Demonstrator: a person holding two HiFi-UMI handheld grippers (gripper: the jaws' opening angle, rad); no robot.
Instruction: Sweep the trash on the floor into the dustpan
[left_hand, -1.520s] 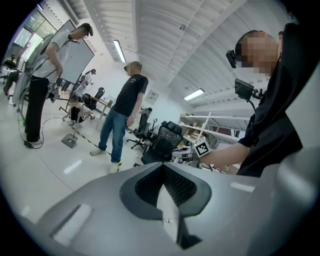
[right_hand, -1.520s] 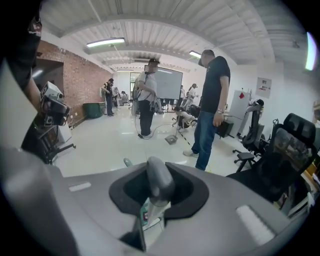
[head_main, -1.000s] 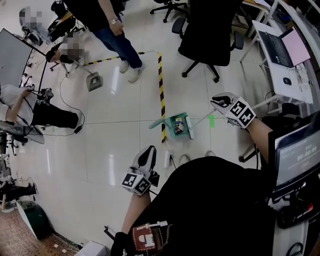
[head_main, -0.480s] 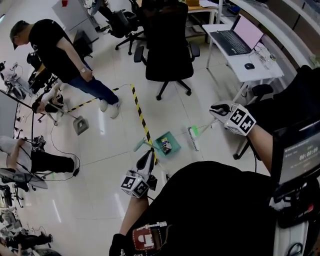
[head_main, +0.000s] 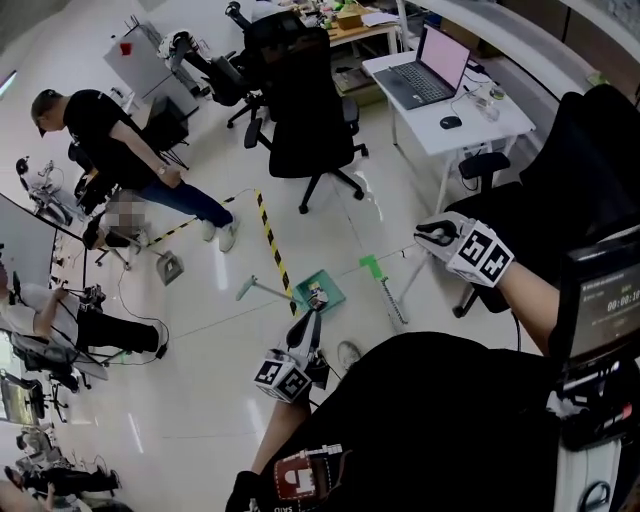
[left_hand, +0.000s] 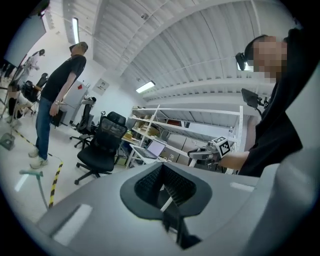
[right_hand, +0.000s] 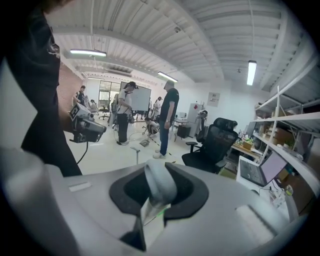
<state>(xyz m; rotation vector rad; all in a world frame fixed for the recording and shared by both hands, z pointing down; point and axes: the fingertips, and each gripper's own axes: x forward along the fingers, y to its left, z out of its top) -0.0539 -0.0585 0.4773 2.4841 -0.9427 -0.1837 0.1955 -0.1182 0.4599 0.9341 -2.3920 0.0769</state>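
Observation:
The green dustpan holds some bits of trash, by the yellow-black floor tape. Its thin handle runs back to my left gripper, which is shut on it; the left gripper view shows the jaws closed around that rod. The broom, with a green collar and a white head, hangs to the dustpan's right, apart from it. My right gripper is shut on the broom's handle, which fills the jaws in the right gripper view.
A teal-headed pole lies left of the dustpan. A black office chair and a white desk with a laptop stand beyond. A standing person, a grey dustpan and seated people are at the left.
The head view has tilted up to show more of the room. The broom head has moved out of the dustpan to its right. Both grippers keep their grip.

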